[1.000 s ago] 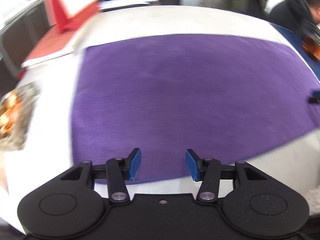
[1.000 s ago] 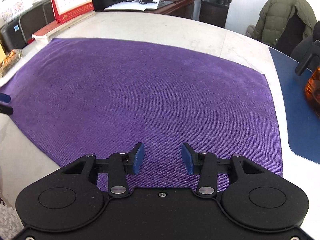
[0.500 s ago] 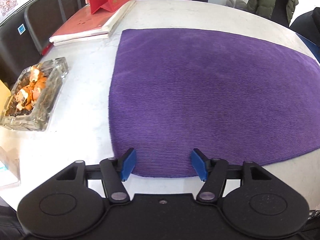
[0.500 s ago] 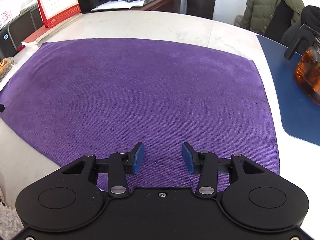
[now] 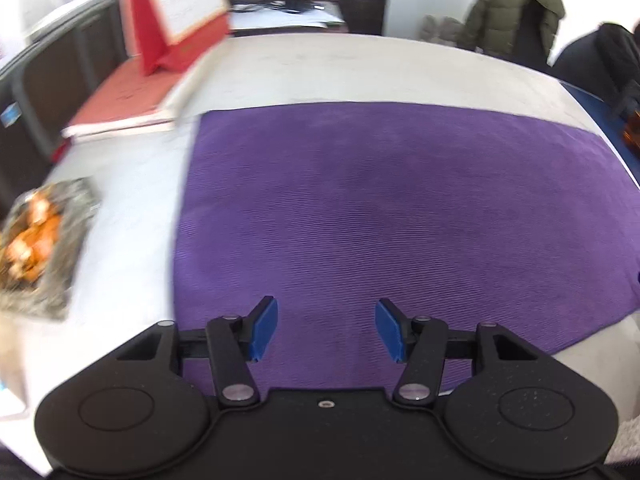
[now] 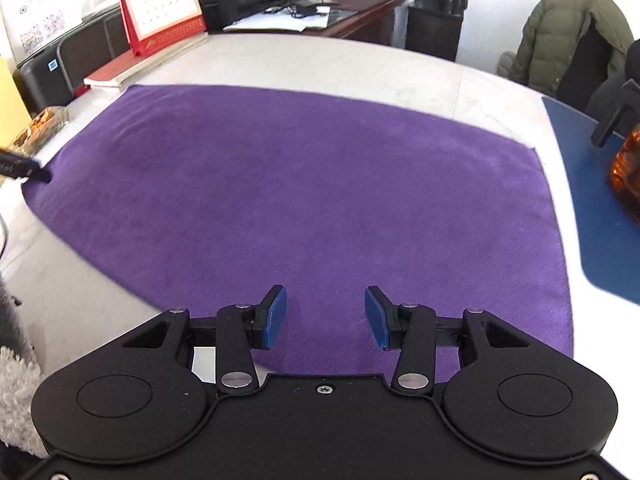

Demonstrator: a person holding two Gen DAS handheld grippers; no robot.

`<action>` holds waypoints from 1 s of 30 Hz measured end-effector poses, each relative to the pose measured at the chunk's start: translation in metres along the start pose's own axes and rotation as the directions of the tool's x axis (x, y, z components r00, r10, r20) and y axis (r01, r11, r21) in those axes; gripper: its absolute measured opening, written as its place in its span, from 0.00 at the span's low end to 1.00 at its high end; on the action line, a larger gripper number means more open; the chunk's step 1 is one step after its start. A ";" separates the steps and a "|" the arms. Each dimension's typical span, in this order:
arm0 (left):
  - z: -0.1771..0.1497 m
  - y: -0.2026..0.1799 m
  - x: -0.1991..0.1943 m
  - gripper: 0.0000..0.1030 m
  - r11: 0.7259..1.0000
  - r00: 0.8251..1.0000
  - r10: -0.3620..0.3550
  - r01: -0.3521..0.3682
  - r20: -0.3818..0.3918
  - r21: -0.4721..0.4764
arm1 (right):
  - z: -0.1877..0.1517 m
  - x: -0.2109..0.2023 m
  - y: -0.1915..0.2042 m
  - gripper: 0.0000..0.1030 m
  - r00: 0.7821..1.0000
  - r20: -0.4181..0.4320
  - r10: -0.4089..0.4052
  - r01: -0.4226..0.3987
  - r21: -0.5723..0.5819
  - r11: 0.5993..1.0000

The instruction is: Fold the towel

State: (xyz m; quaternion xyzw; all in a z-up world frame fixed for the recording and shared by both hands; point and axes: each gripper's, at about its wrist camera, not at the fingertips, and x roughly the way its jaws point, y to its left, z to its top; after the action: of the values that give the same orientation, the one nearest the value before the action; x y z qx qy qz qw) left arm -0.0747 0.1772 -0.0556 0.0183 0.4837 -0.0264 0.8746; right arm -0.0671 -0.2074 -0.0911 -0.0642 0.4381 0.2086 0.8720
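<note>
A purple towel lies spread flat on the white table. My left gripper hovers over the towel's near left part, a little in from the left edge. Its jaws are closing, with nothing between the blue pads and only cloth below; the view is blurred by motion. My right gripper hangs open over the towel near its front edge, right of the middle, with nothing in it. A black tip at the towel's left corner in the right wrist view looks like part of the left gripper.
A glass tray of orange peel sits left of the towel. Behind it are a red book and a red desk calendar. A blue mat with an amber pot lies to the right. A green coat hangs beyond.
The left gripper has shifted right, further over the towel's near left part, and its pads stand closer together than half a second ago. The right gripper has hardly moved.
</note>
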 end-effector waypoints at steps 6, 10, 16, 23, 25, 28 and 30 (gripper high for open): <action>-0.011 -0.008 0.013 0.51 0.999 0.999 -0.006 0.008 -0.041 0.036 | -0.022 -0.007 -0.032 0.42 0.994 -0.046 -0.094 0.098 0.075 0.992; -0.012 -0.002 0.014 0.51 1.000 0.998 0.015 -0.014 -0.058 0.020 | -0.035 -0.019 -0.061 0.43 0.982 -0.068 -0.176 0.185 0.161 0.969; -0.010 0.005 0.011 0.50 0.998 0.998 0.052 -0.053 -0.044 -0.036 | -0.035 -0.034 -0.084 0.43 0.970 -0.058 -0.236 0.243 0.240 0.940; -0.010 -0.008 -0.002 0.50 0.998 0.998 0.054 -0.055 -0.028 -0.032 | -0.022 -0.042 -0.075 0.44 0.979 0.027 -0.200 0.190 0.213 0.958; -0.009 -0.014 -0.004 0.50 0.998 0.998 0.048 -0.049 -0.026 -0.032 | -0.020 -0.041 -0.072 0.46 0.983 0.040 -0.179 0.166 0.213 0.963; -0.005 -0.026 -0.007 0.51 0.998 0.999 0.039 -0.040 -0.021 -0.043 | -0.015 -0.045 -0.068 0.48 0.986 0.054 -0.156 0.141 0.216 0.966; -0.001 -0.037 -0.010 0.54 0.998 0.999 0.037 -0.037 -0.007 -0.053 | -0.012 -0.046 -0.066 0.52 0.988 0.075 -0.136 0.117 0.217 0.969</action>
State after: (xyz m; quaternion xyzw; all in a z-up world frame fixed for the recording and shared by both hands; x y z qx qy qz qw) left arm -0.0830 0.1410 -0.0474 0.0040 0.4864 0.0027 0.8737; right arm -0.0727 -0.2849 -0.0671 0.0106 0.4133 0.1073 0.9042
